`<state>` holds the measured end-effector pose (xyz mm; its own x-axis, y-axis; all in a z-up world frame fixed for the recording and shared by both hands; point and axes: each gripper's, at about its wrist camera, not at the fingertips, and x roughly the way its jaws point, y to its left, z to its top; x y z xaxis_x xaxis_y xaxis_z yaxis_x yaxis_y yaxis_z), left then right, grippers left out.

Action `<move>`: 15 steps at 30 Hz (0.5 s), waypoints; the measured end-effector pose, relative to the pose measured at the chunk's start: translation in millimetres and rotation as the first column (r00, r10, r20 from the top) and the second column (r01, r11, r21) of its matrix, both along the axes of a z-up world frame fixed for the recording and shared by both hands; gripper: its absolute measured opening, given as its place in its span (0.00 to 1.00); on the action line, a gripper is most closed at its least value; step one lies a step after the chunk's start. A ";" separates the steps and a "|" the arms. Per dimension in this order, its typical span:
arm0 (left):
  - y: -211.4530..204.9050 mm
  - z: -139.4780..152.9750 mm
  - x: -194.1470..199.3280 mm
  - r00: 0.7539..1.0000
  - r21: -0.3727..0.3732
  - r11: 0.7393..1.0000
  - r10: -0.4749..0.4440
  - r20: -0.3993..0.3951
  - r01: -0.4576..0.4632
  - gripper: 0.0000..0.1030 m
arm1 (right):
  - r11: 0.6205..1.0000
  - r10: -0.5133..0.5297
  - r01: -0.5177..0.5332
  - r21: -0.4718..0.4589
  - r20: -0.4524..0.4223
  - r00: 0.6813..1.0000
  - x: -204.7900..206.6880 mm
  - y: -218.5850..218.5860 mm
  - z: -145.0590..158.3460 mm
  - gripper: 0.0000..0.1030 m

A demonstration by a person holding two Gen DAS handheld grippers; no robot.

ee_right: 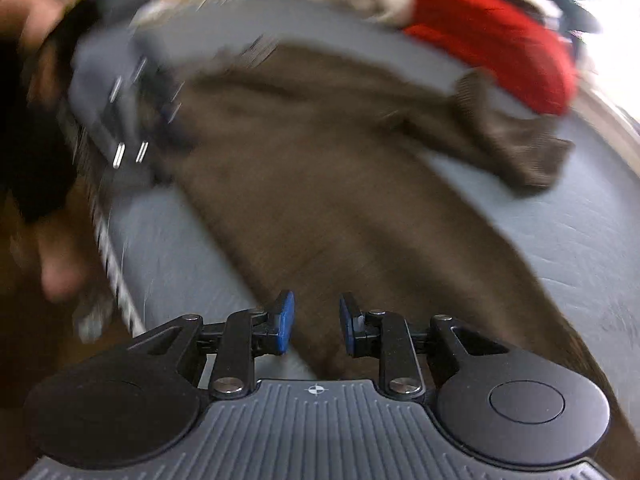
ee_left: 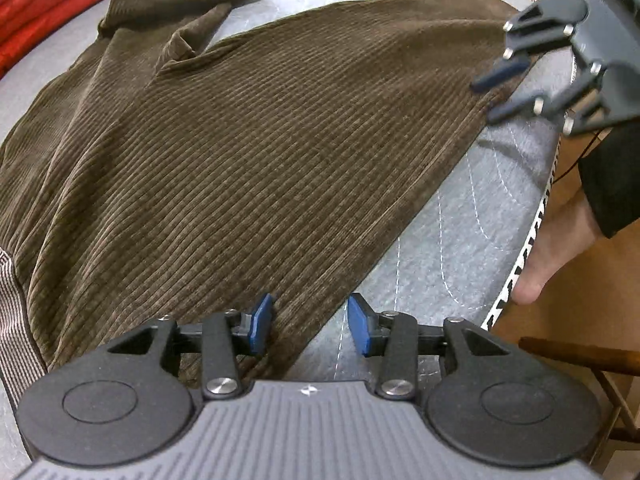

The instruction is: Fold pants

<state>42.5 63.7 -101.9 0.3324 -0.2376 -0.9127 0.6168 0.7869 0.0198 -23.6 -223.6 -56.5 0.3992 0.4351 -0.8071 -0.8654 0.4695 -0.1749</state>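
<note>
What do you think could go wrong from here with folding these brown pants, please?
1. Both jaws stand open with nothing held: the left hand-held gripper straddles the edge of the pants, so a shallow bite might catch one layer or slip off.
2. The far end lies bunched and creased; folding now would likely trap those wrinkles.
3. The pants' corner by the right hand-held gripper sits near the table edge, so a tug could drag cloth over it.

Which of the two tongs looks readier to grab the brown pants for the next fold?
Probably the left tongs: open, steady, straddling the pants' near edge on the grey mat. The right tongs are open above the cloth too, but their view is blurred.
</note>
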 end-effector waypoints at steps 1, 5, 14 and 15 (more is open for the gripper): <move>-0.6 -0.3 -1.5 1.000 0.003 1.000 -0.003 0.001 0.003 0.44 | 0.999 0.025 -0.025 -0.047 -0.001 1.000 -0.2 3.4 -9.5 0.36; 1.6 3.3 2.9 1.000 0.012 1.000 0.002 -0.006 -0.002 0.27 | 0.986 0.067 -0.060 -0.154 0.040 0.997 -1.1 9.9 -28.3 0.50; 5.9 19.0 -7.9 1.000 0.013 1.000 -0.006 0.010 0.006 0.15 | 0.979 0.106 -0.107 -0.174 -0.020 0.994 4.6 9.1 -28.5 0.13; 7.2 21.8 -9.0 1.000 0.007 1.000 -0.011 0.007 0.011 0.14 | 0.980 0.105 -0.108 -0.168 -0.027 0.994 5.5 6.7 -26.7 0.11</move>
<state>33.5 70.9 -80.1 0.3361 -0.2352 -0.9120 0.6249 0.7801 0.0292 -18.2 -216.9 -83.2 0.3428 0.3315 -0.8790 -0.9126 0.3393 -0.2280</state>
